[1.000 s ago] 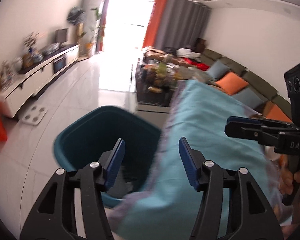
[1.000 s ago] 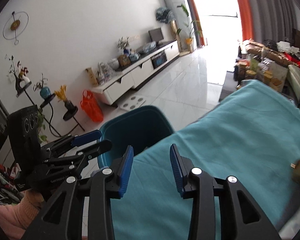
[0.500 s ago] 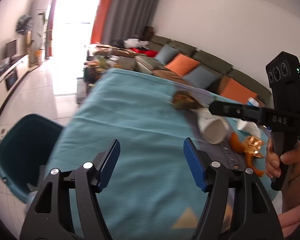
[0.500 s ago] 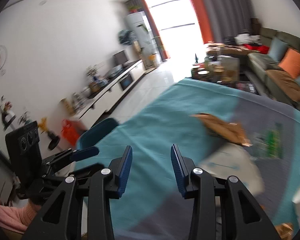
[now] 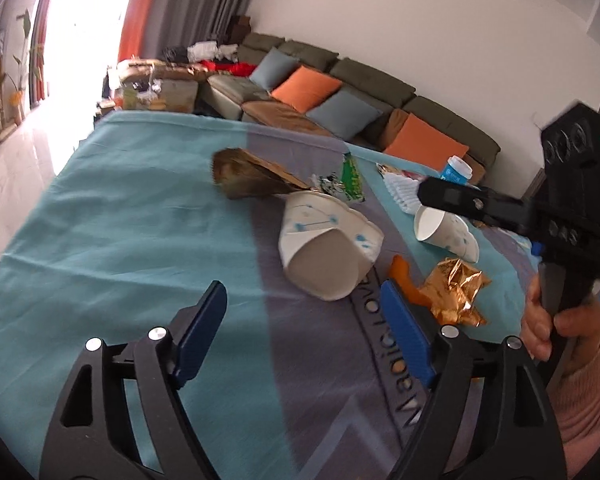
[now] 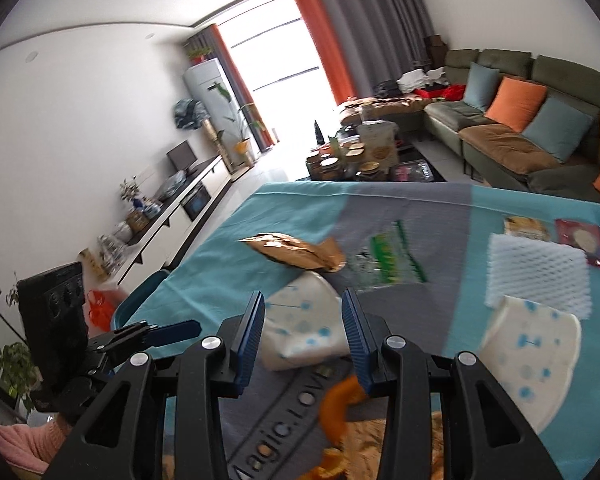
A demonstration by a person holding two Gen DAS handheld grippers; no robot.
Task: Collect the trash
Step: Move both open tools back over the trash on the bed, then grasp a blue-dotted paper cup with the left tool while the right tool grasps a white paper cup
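Teal and grey tablecloth (image 5: 120, 216) covers the table, litter strewn across its far half. My left gripper (image 5: 300, 312) hangs over the cloth with its blue-padded jaws spread wide, nothing between them. Just ahead of it a crushed paper cup (image 5: 328, 248) lies on its side, mouth toward me. Behind the cup, touching its base, sits a crumpled brown paper bag (image 5: 248, 178), and a green-printed wrapper (image 5: 348, 180) beside that. A gold foil wrapper (image 5: 456, 284) and orange peel (image 5: 404, 280) lie just beside my left gripper's right finger; a second paper cup (image 5: 444, 228) lies tipped beyond the foil.

My right gripper (image 6: 304, 328) points down at the crushed cup, jaws parted on either side of it. I cannot tell whether the pads touch it. White foam netting (image 6: 536, 276) lies flat farther right. Teal bin (image 6: 140, 300) shows past the table's left edge, on the floor.
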